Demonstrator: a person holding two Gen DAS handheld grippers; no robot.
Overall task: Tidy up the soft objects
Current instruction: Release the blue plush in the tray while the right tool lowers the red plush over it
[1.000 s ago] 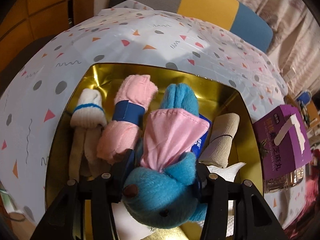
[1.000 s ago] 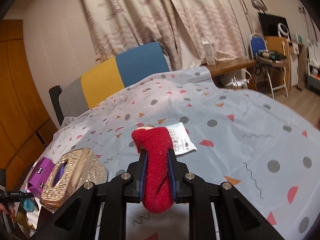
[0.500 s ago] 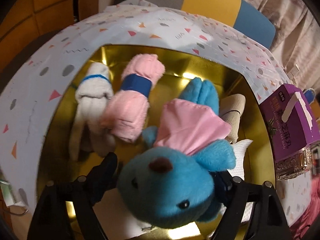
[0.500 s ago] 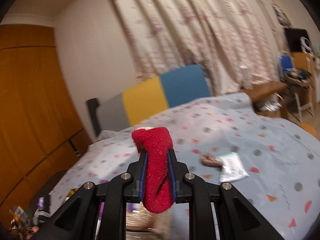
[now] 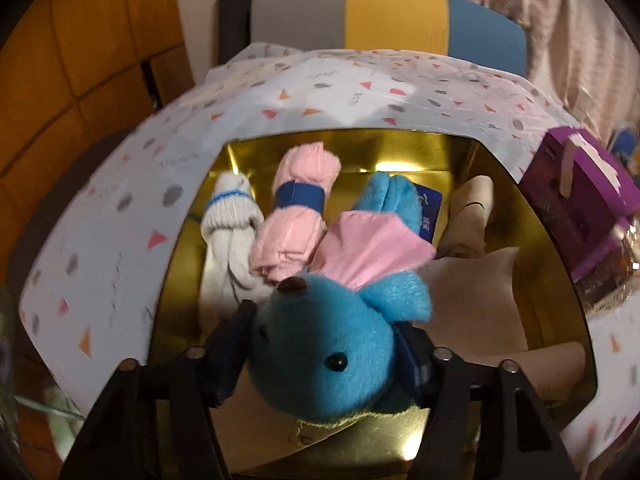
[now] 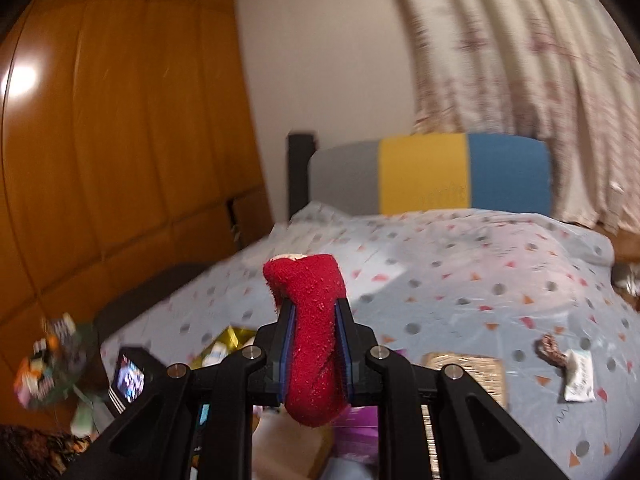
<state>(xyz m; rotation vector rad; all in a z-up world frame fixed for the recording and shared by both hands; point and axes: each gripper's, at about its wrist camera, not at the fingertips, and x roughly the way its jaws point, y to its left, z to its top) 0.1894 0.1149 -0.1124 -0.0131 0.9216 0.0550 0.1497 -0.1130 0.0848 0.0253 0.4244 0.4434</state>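
Note:
In the left wrist view a gold box (image 5: 532, 236) on the patterned tablecloth holds a white sock (image 5: 230, 220), a pink roll with a blue band (image 5: 298, 212), a beige roll (image 5: 470, 216) and beige cloth (image 5: 476, 304). A blue plush toy (image 5: 332, 344) in a pink dress lies in the box with its head between the fingers of my left gripper (image 5: 324, 344), whose jaws stand wide apart around it. My right gripper (image 6: 316, 344) is shut on a red sock (image 6: 314, 320), held up above the table.
A purple box (image 5: 580, 196) and a glittery tissue box (image 5: 616, 272) stand right of the gold box. A gold corner (image 6: 232, 336) shows below the right gripper. A small packet (image 6: 578, 374) lies on the tablecloth. A grey, yellow and blue chair (image 6: 428, 174) stands behind the table.
My left gripper opened and let the blue toy down into the gold box, then drew back a little. My right gripper swung left with the red sock, towards the gold box.

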